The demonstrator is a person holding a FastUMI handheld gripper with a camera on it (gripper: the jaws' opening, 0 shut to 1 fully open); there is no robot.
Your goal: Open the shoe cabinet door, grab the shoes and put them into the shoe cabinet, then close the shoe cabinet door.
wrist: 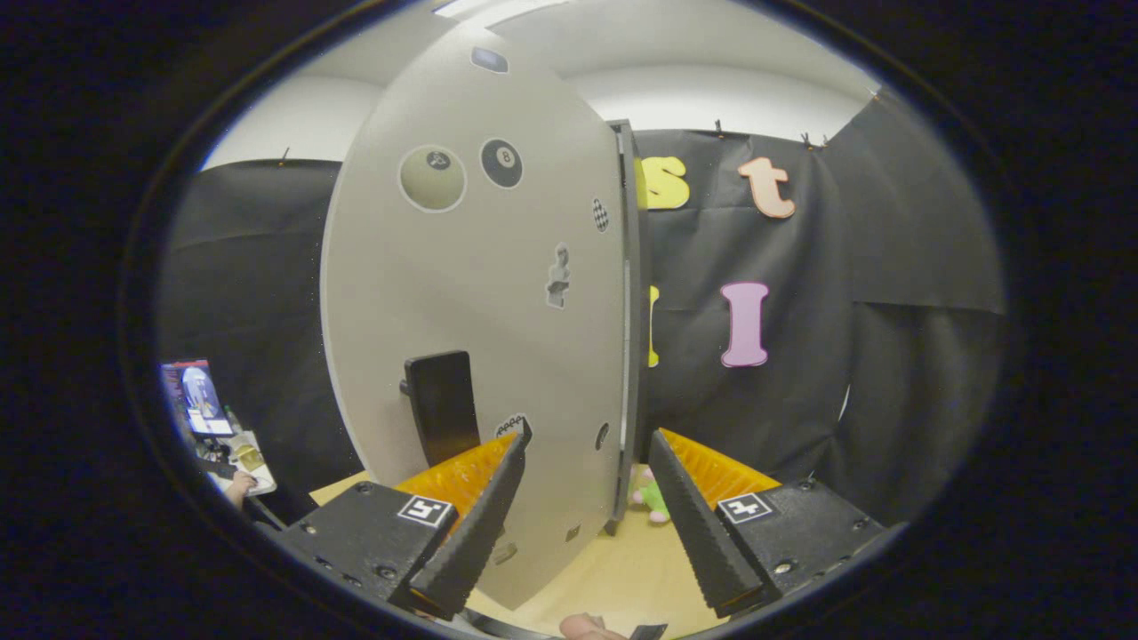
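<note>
The shoe cabinet door stands upright just ahead of the gripper, a pale grey panel dotted with stickers and carrying a dark block handle low on its face. Its free edge lines up with the gap between the two fingers, which are spread wide and hold nothing; the left finger lies across the lower part of the door, close beside the handle, though contact cannot be judged. Beyond the edge, a small pink and green toy sits on the light wooden floor at the foot of the black cloth wall. No shoes can be made out. Whether the door is being opened or closed cannot be told from here. Either way, the next move calls for the fingers to catch the handle or the edge and swing the door on its hinge.
</note>
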